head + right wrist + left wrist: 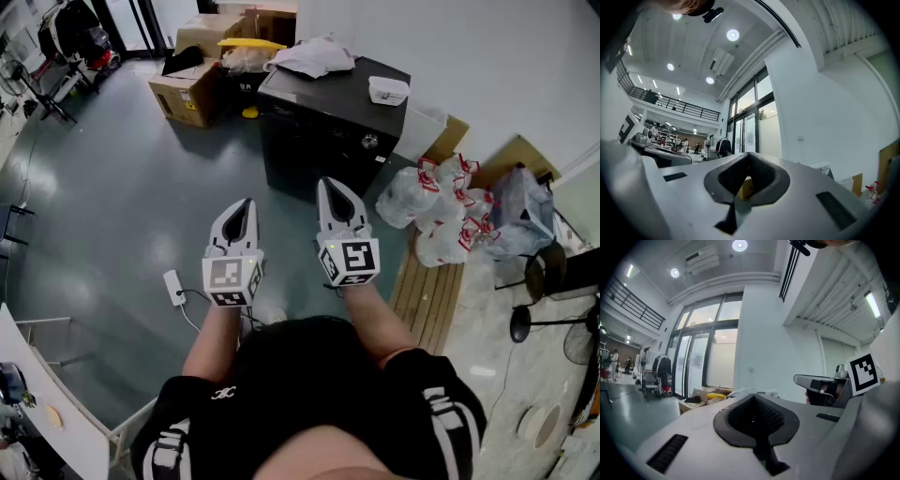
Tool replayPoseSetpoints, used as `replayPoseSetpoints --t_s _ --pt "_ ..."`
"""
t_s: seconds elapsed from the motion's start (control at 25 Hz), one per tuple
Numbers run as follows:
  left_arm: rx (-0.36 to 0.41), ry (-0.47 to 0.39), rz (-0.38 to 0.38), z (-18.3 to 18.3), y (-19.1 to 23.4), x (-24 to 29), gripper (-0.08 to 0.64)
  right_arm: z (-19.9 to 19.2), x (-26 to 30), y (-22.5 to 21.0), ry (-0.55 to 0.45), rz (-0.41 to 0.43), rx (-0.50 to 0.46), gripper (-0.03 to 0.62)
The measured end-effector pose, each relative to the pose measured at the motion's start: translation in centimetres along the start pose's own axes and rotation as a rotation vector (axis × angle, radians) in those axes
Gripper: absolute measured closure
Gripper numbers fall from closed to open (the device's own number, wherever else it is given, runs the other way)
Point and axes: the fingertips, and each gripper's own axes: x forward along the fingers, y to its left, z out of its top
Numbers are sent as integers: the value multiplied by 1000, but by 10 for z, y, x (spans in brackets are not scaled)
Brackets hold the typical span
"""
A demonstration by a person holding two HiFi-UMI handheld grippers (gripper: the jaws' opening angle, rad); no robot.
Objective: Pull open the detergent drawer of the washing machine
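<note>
The black washing machine (319, 122) stands by the white wall at the top middle of the head view, with a round knob (370, 142) on its front. I cannot make out its detergent drawer. My left gripper (242, 208) and right gripper (336, 187) hover side by side over the grey floor, a short way in front of the machine and apart from it. Both are shut with nothing between the jaws. In the left gripper view the left gripper (754, 399) points level toward the boxes. The right gripper (749, 157) is tilted slightly up.
A white cloth (314, 56) and a white tub (387, 90) lie on the machine. Cardboard boxes (187, 89) stand to its left. White bags (441, 202) and a wooden pallet (427, 291) are at the right. A power strip (174, 287) lies on the floor.
</note>
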Motion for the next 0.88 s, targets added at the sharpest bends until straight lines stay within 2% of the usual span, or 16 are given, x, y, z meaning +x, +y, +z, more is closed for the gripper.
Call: replayPoseSetpoints --t_s 0.32,0.88 --pt "0 6 -4 2 -16 -15 558 6 -29 -3 -5 -26 0 589" --pt "15 -19 -67 2 8 3 558 -5 -5 14 -2 -47 -16 589"
